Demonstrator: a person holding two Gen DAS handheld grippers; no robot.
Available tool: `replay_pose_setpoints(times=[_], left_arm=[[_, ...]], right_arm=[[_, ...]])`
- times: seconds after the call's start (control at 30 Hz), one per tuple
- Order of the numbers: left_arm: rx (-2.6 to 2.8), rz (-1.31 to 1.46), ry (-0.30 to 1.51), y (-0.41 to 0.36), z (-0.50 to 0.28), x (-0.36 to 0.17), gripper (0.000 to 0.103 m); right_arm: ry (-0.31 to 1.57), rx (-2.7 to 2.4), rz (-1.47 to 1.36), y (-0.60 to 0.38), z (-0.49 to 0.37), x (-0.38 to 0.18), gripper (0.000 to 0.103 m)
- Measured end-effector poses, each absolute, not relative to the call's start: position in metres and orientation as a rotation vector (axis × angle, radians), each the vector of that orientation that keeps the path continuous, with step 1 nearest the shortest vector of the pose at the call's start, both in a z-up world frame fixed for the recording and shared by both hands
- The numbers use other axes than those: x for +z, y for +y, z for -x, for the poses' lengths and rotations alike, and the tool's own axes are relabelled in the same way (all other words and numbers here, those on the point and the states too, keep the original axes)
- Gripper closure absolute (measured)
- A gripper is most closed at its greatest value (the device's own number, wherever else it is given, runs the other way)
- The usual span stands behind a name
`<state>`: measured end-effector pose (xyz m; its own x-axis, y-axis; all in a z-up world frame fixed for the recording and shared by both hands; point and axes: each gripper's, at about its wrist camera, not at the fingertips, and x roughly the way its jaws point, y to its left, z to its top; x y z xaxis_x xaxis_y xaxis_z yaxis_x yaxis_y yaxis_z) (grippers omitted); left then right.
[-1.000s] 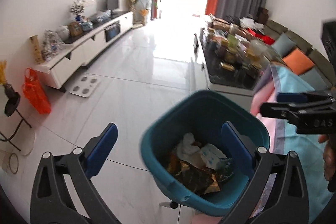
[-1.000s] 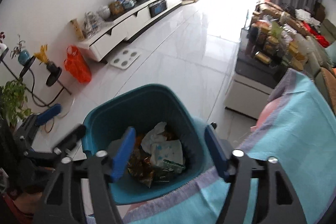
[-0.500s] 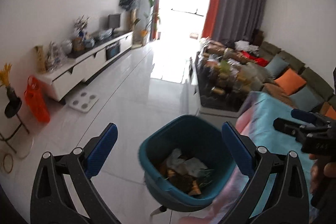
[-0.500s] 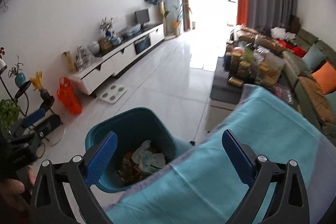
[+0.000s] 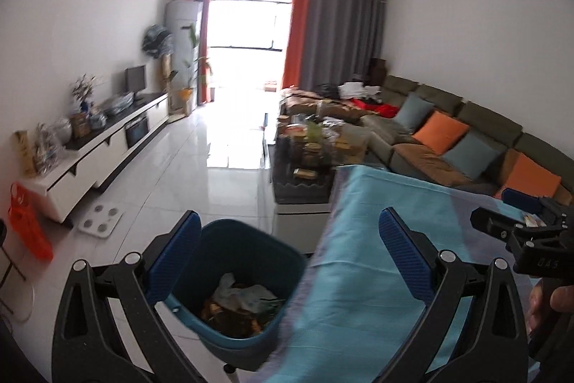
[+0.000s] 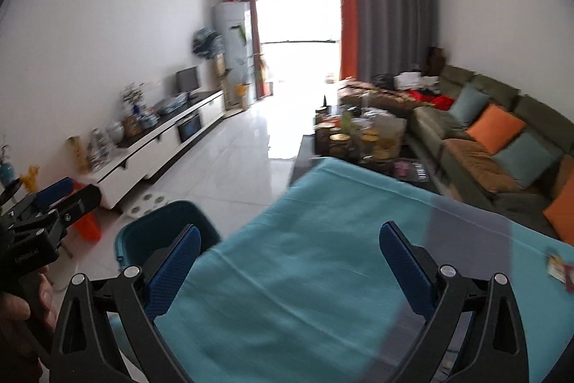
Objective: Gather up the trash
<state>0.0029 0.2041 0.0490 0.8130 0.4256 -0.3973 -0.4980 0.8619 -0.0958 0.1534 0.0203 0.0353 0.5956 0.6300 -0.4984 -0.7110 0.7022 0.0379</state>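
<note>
A teal trash bin (image 5: 236, 261) stands on the floor beside the table, with crumpled paper and wrappers (image 5: 244, 300) inside. It also shows in the right wrist view (image 6: 158, 236). My left gripper (image 5: 287, 261) is open and empty above the bin's right rim and the table edge. My right gripper (image 6: 287, 268) is open and empty above the teal tablecloth (image 6: 323, 261). A small wrapper (image 6: 559, 270) lies on the cloth at the far right. In the left wrist view the right gripper (image 5: 516, 214) shows at the right edge.
A low coffee table (image 5: 308, 164) crowded with jars and snacks stands beyond the cloth-covered table. A green sofa (image 5: 448, 139) with orange and blue cushions runs along the right. A white TV cabinet (image 5: 100, 153), a scale (image 5: 100, 218) and an orange bag (image 5: 28, 225) are on the left.
Both grippers have lifted and swung right, away from over the bin toward the cloth-covered table. The right gripper's jaws opened wider. The views now tilt up to show the room.
</note>
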Motion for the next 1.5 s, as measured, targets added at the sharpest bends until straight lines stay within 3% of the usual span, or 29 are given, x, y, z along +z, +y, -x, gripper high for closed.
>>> replay_pose_setpoints(times=[0.63,1.5], left_arm=[[0.197,0.081,0.342,0.092,-0.035,0.05,0.005],[0.093,0.046,0.254,0.039,-0.016,0.032,0.005]], right_arm=[[0.384,0.444,0.069,-0.122,-0.113,0.032,0.007],[0.244,0.204,0.015,-0.176,-0.041,0.014,0.007]])
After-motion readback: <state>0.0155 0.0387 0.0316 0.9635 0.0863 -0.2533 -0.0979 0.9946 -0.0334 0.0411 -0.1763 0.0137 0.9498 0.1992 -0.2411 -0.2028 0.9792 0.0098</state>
